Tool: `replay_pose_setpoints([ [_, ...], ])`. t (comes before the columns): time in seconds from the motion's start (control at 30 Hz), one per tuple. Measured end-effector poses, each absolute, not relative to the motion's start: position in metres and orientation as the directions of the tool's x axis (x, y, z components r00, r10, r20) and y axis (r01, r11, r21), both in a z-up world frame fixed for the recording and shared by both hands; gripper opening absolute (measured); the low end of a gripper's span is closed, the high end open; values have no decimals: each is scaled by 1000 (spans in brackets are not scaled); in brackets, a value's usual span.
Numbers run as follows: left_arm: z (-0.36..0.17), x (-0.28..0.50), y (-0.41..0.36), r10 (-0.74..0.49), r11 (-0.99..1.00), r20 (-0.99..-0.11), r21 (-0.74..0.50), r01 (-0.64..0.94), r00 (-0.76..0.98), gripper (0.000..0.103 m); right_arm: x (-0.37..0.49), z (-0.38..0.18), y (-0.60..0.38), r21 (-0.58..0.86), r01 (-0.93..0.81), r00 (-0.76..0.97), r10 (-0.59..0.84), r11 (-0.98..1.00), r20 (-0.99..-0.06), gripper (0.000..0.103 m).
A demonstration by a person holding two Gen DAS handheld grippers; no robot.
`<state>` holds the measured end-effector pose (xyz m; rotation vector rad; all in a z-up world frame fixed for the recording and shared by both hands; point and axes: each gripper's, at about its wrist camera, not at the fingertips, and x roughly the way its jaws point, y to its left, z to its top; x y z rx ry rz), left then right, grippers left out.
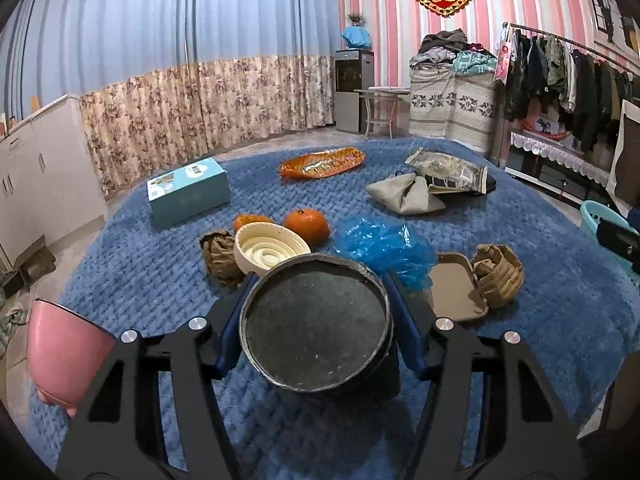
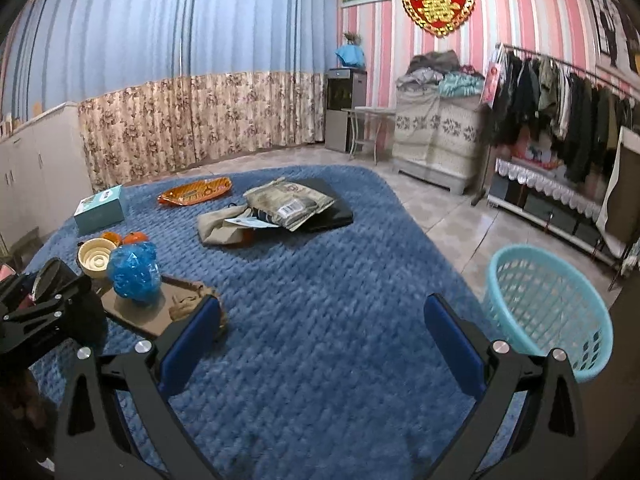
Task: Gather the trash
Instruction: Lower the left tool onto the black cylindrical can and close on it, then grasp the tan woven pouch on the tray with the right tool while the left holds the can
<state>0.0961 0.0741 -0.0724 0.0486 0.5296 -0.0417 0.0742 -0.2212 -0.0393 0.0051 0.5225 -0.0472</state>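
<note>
My left gripper [image 1: 316,284] is shut on a round black container [image 1: 316,324] and holds it above the blue blanket [image 1: 540,280]. Beyond it lie a crumpled blue plastic bag [image 1: 384,244], a brown paper tray [image 1: 458,286], crumpled brown paper on the right [image 1: 498,274] and on the left [image 1: 220,254], a cream lid [image 1: 270,250] and an orange snack wrapper [image 1: 322,162]. My right gripper [image 2: 320,316] is open and empty over the blanket [image 2: 320,280]. The blue bag [image 2: 134,272] sits to its left, and the left gripper [image 2: 44,308] shows there too.
A light blue laundry basket [image 2: 548,308] stands on the floor right of the blanket. Two oranges [image 1: 306,224], a teal box [image 1: 188,190], a beige cloth [image 1: 404,192] and a foil packet [image 1: 448,166] lie further back. A pink bowl [image 1: 66,356] is at left.
</note>
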Motion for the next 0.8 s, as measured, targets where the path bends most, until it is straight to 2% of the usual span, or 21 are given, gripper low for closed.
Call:
replay_pose_setpoints([
  [0.27,-52,88,88,8,999,-467,37,10,884,61,83,-52,-213,63,0,833,35,998,-552,99],
  [0.8,-47,88,148,69,997,-472,-8,-82,879,61,125,-82,-153,33,-118,762,112,992,-638,98],
])
